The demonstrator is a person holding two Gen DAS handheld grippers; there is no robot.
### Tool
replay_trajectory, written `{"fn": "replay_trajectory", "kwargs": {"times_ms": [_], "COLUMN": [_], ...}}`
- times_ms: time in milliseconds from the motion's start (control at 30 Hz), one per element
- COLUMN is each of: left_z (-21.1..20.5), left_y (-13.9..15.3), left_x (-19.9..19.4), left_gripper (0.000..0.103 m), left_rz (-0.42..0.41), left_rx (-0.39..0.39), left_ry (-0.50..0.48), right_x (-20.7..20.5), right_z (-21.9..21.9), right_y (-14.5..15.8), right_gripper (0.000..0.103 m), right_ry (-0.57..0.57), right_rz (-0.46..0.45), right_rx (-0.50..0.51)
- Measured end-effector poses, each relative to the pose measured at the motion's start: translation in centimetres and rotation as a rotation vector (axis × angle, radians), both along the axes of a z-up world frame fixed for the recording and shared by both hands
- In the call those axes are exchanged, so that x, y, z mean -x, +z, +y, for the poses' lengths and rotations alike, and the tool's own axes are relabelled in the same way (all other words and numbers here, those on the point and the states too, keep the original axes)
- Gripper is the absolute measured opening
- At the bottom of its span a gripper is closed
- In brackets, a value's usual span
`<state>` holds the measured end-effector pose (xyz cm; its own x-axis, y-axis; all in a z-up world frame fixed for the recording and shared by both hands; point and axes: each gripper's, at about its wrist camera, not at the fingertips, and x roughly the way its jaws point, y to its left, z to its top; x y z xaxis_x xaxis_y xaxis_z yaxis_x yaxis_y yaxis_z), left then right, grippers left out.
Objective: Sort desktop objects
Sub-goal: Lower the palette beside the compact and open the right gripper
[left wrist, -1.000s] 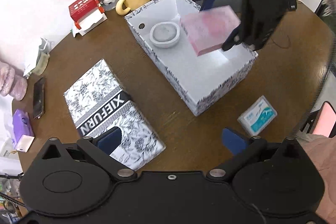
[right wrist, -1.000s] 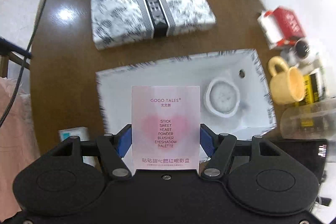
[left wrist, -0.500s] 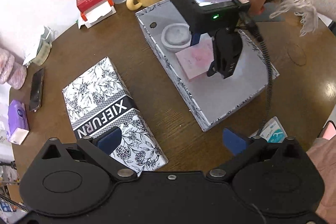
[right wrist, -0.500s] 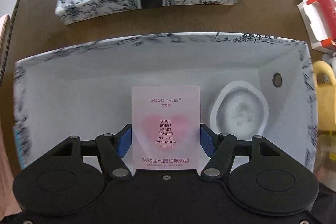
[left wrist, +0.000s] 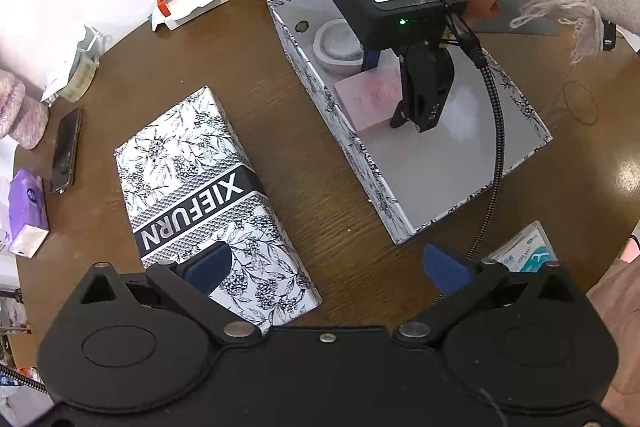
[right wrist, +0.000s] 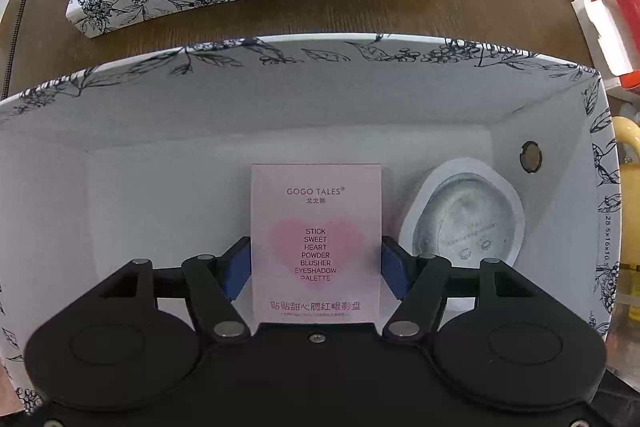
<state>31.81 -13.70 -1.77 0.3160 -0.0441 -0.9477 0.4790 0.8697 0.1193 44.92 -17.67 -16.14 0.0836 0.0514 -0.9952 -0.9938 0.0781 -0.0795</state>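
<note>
So going left to right: the left gripper (left wrist: 334,269) was hanging wide apart and empty over the brown wooden tabletop (left wrist: 320,155), its left blue pad sitting over the floral black-and-white box lid with the dark "XIEFURN" band (left wrist: 208,195). That lid looked like matte printed cardboard, flat and rectangular, lying well clear of the open box.

Right of it sat the open rectangular cardboard box with the plain white inside (right wrist: 200,131). The right gripper (right wrist: 316,267) was down inside it, clamped on the pale pink flat cardboard eyeshadow palette box (right wrist: 316,239). The palette's long axis ran straight out along the fingers, pointing at the far wall, and from the left wrist view it looked low, near or on the box floor, hard to call which. Just to its right was a round white plastic compact (right wrist: 464,223), close but apparently not touching. So I'd guess the release just needs a straight let-go, with that compact being the one thing to bump.
</note>
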Motion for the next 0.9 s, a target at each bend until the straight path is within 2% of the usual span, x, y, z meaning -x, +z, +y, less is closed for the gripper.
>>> {"fn": "replay_trajectory", "kwargs": {"times_ms": [100,233,433,667,733,900], "left_z": [-0.1,-0.1,-0.3,0.1,0.2,0.6], "left_y": [0.0,0.3,1.0,2.1,2.3,2.6], "left_x": [0.2,0.8,2.2,4.8,5.6,7.8], "left_gripper": [0.103,0.103,0.103,0.103,0.103,0.103], "left_rz": [0.0,-0.008,-0.029,-0.07,-0.077,-0.09], "left_rx": [0.001,-0.004,-0.005,-0.004,-0.004,-0.006], "left_ry": [-0.003,-0.008,-0.037,-0.082,-0.091,-0.13], "right_x": [0.0,0.1,1.1,1.8,2.3,5.7], "right_z": [-0.1,-0.3,-1.0,-2.2,-2.2,-3.1], "right_y": [0.0,0.9,4.1,9.4,10.5,13.3], "right_gripper": [0.071,0.082,0.091,0.097,0.103,0.103], "right_ry": [-0.021,-0.082,-0.157,-0.273,-0.309,-0.341], "right_rz": [0.0,0.02,-0.016,-0.097,-0.105,-0.161], "right_rx": [0.0,-0.024,-0.106,-0.211,-0.23,-0.26]}}
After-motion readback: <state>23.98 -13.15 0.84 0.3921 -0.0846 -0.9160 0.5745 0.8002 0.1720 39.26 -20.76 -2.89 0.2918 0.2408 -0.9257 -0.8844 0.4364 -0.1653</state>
